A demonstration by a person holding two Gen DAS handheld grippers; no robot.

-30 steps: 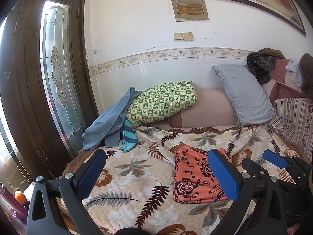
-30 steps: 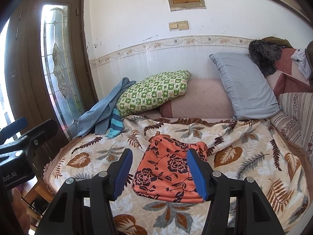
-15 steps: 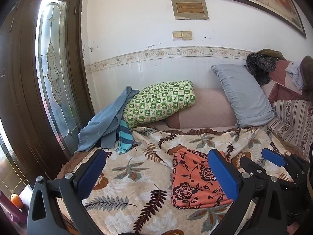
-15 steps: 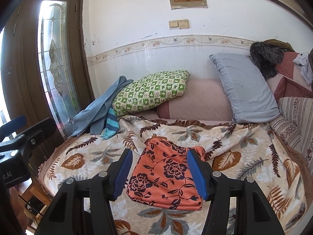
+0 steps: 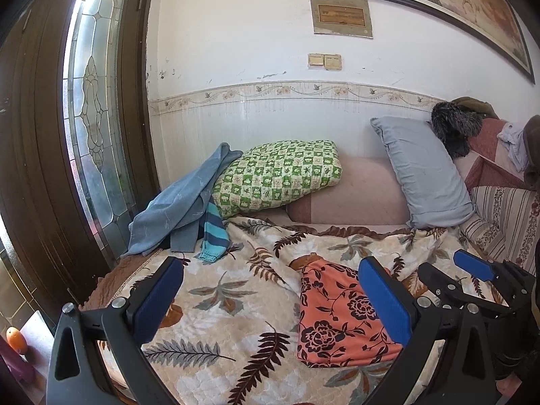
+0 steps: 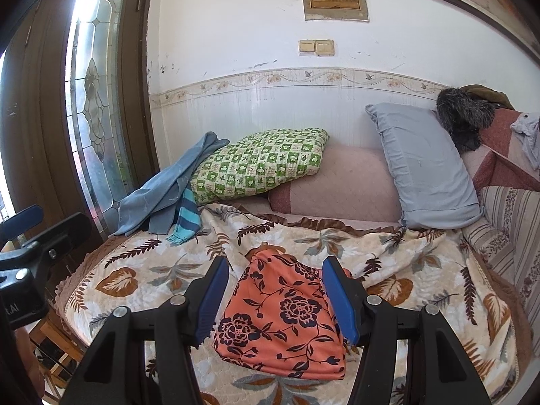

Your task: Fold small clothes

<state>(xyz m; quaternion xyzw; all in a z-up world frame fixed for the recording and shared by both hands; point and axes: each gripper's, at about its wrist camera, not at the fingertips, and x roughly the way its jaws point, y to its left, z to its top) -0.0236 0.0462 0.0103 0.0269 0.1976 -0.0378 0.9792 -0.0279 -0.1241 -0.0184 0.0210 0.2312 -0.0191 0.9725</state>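
An orange garment with dark flowers [image 5: 334, 317] lies folded flat on the leaf-print blanket [image 5: 219, 290]; it also shows in the right wrist view [image 6: 283, 317]. My left gripper [image 5: 270, 300] is open and empty, held above the blanket to the left of the garment. My right gripper [image 6: 275, 300] is open and empty, above the garment's near part, and shows at the right of the left wrist view [image 5: 472, 270]. A blue garment [image 5: 179, 209] and a striped teal piece [image 5: 212, 236] lie heaped at the bed's far left.
A green checked pillow [image 5: 280, 175], a pink bolster [image 5: 351, 195] and a grey pillow [image 5: 422, 172] lean against the back wall. A striped sofa arm [image 5: 503, 216] with clothes is at the right. A dark wooden door [image 5: 44, 155] stands left of the bed.
Both grippers have drawn slightly back and up from the bed, with the view tilting upward. The orange garment has not moved. Both grippers stay open.
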